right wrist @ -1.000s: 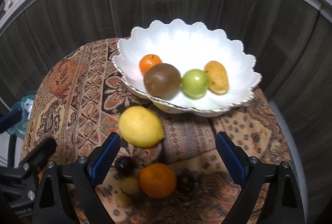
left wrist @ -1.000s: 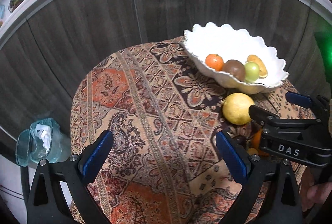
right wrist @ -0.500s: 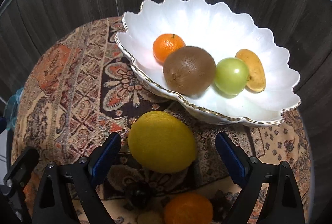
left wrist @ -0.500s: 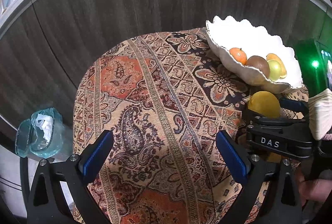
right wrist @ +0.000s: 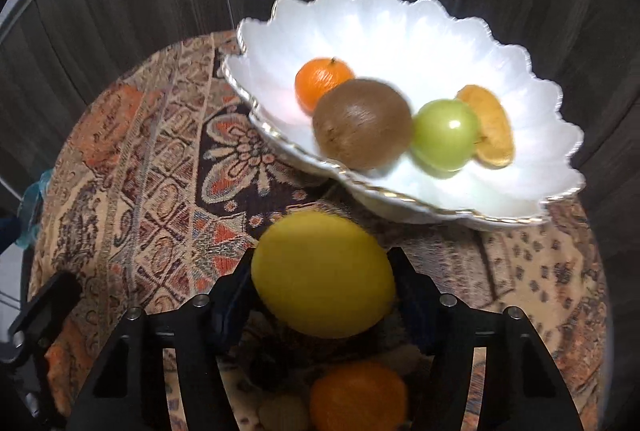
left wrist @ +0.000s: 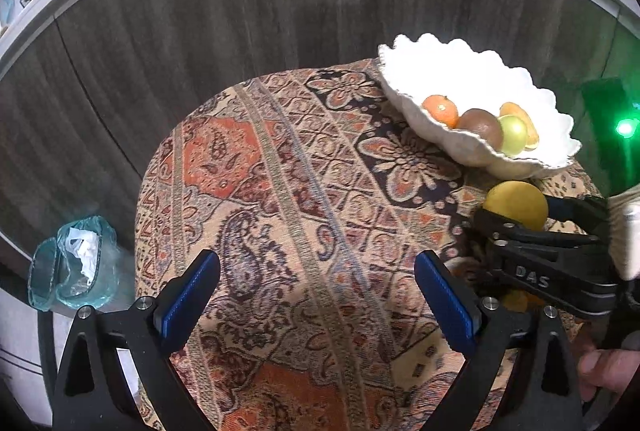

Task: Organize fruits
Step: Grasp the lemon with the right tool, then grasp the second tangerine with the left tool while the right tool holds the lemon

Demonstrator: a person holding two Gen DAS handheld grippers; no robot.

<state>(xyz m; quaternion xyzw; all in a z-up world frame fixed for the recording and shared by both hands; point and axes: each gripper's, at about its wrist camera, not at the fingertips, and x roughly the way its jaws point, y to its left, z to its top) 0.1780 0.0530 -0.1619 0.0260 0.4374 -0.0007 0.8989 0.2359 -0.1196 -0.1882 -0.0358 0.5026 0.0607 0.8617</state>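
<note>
Right claw (right wrist: 322, 279) closing around the lemon (right wrist: 323, 274), both jaws hugging its left and right flanks; pads look to be touching the peel, though motion blur keeps that short of certain. Lemon on the patterned cloth (right wrist: 160, 167) covering the round tabletop, just in front of the white scalloped bowl (right wrist: 400, 31) and near its front rim. Seen from the left wrist view as well: lemon (left wrist: 515, 205) caught between the black fingers of the right claw (left wrist: 520, 215), a hand (left wrist: 600, 371) gripping the handle at the lower right edge.

Inside the bowl (left wrist: 460, 71): small mandarin (right wrist: 322, 83) at the back left, brown kiwi (right wrist: 362, 123) touching it in front, green apple (right wrist: 444, 135) just beside the kiwi, and an orange-yellow oblong fruit (right wrist: 490, 131) leaning against the apple on the right.

Behind the lemon, closer to the right camera: an orange (right wrist: 358, 395) on the cloth, with a dark small fruit (right wrist: 266, 371) and a pale one (right wrist: 284, 413) beside it, all blurred.

Left claw (left wrist: 316, 299) wide apart, blue pads (left wrist: 188, 301) hovering over bare cloth (left wrist: 280, 191), nothing between them, well apart from the fruit. Crumpled teal plastic bag (left wrist: 76, 267) down beside the tabletop on the left.
</note>
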